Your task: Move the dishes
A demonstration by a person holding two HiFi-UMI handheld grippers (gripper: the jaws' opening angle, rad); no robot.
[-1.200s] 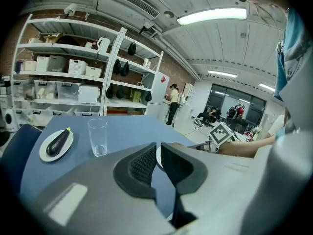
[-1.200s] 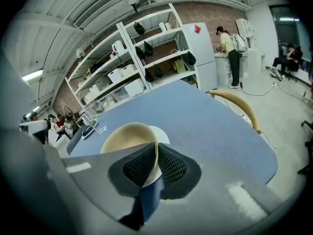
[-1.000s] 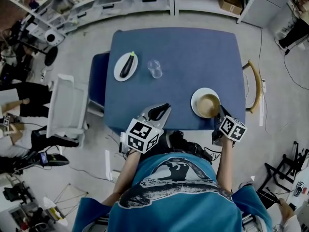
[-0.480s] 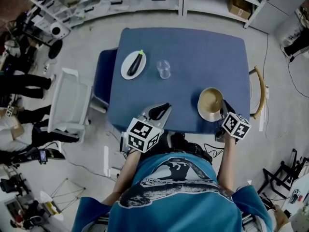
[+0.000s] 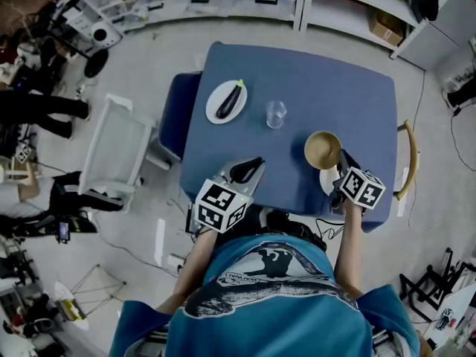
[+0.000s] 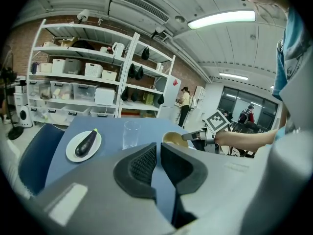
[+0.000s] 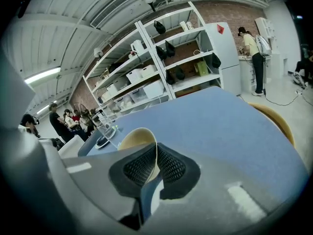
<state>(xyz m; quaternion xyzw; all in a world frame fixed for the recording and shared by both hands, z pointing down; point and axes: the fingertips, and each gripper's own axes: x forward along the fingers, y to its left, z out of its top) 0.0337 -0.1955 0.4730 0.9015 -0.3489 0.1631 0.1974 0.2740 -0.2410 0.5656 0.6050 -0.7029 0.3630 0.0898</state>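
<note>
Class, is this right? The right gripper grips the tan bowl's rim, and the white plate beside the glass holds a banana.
No: the white plate holds an eggplant, not a banana; the head view shows it. The rest stands.

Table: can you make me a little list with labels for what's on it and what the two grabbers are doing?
table: blue
plate one: white, far left, eggplant lying on it
glass: clear, upright, beside plate one
bowl: tan, pinched at its rim by the right gripper
plate two: white, near edge, partly hidden by the right gripper
left gripper: jaws together, nothing in them
</note>
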